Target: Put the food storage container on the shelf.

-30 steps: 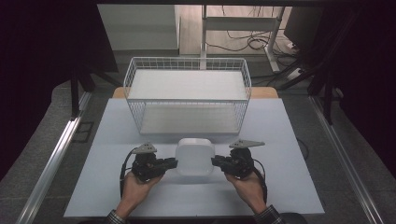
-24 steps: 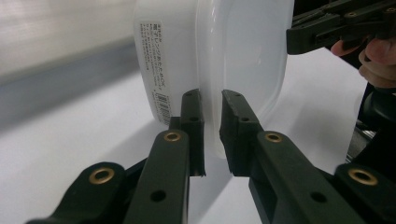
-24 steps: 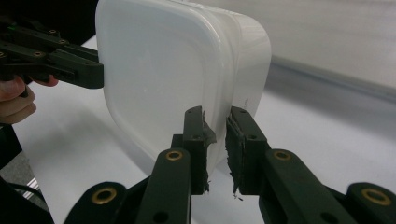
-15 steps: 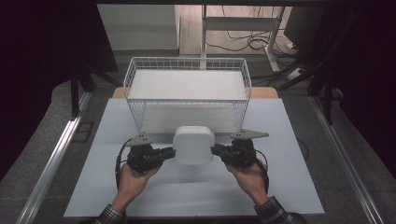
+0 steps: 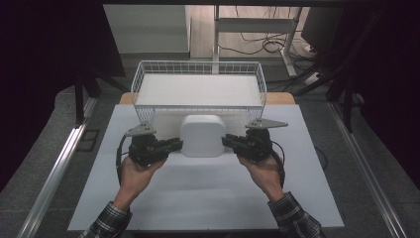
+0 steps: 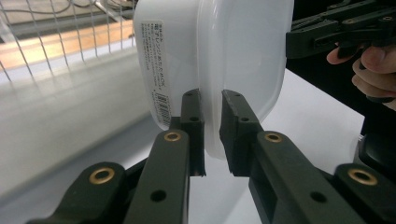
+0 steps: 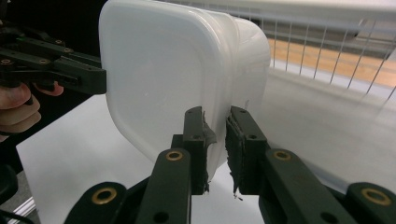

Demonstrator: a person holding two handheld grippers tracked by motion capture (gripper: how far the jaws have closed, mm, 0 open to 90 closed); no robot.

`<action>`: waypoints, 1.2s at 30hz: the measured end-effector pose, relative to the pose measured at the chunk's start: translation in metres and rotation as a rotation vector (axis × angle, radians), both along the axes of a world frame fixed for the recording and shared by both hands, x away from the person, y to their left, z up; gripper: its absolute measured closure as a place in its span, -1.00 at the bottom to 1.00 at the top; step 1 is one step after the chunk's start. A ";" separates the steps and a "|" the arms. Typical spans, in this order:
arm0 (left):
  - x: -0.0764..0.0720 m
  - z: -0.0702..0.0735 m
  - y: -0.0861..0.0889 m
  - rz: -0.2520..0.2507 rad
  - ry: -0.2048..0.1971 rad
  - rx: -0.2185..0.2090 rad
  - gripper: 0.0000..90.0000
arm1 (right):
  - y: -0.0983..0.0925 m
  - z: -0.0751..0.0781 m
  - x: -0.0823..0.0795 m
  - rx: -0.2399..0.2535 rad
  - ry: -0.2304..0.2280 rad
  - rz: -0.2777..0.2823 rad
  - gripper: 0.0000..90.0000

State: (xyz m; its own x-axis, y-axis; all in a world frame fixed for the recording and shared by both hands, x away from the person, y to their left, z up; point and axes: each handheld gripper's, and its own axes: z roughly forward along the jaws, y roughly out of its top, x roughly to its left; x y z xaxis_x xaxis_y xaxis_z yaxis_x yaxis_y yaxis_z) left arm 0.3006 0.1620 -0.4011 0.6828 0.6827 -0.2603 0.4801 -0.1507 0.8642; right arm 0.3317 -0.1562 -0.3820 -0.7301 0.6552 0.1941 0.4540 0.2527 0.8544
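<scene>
White lidded container (image 5: 202, 136), held aloft

**One label, too small to read**

The only printing is a white paper label (image 6: 158, 80) on the side wall of the white plastic container (image 6: 233, 60), seen in the left gripper view. It carries several lines of fine dark print, possibly Japanese, and a barcode at its lower end; no word or number is legible.
</scene>
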 end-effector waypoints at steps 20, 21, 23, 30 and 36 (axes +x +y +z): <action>0.031 0.056 0.013 0.036 -0.069 -0.017 0.78 | 0.016 0.060 0.033 0.018 -0.089 -0.001 0.73; 0.034 0.058 0.013 0.039 -0.068 -0.019 0.78 | 0.017 0.061 0.035 0.020 -0.091 -0.003 0.73; 0.038 0.061 0.014 0.041 -0.070 -0.023 0.78 | 0.018 0.065 0.040 0.022 -0.092 -0.006 0.73; 0.054 0.070 0.016 0.051 -0.078 -0.026 0.78 | 0.021 0.075 0.056 0.029 -0.093 -0.021 0.73; 0.068 0.076 0.017 0.058 -0.069 -0.031 0.78 | 0.024 0.081 0.070 0.035 -0.094 -0.038 0.72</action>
State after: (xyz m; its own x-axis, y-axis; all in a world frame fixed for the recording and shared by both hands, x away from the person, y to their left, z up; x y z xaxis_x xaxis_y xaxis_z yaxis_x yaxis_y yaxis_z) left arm 0.3684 0.1785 -0.3253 0.6592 0.7142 -0.2356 0.4266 -0.0972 0.8992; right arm 0.4021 -0.1322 -0.3014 -0.7207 0.6771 0.1487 0.3798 0.2062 0.9018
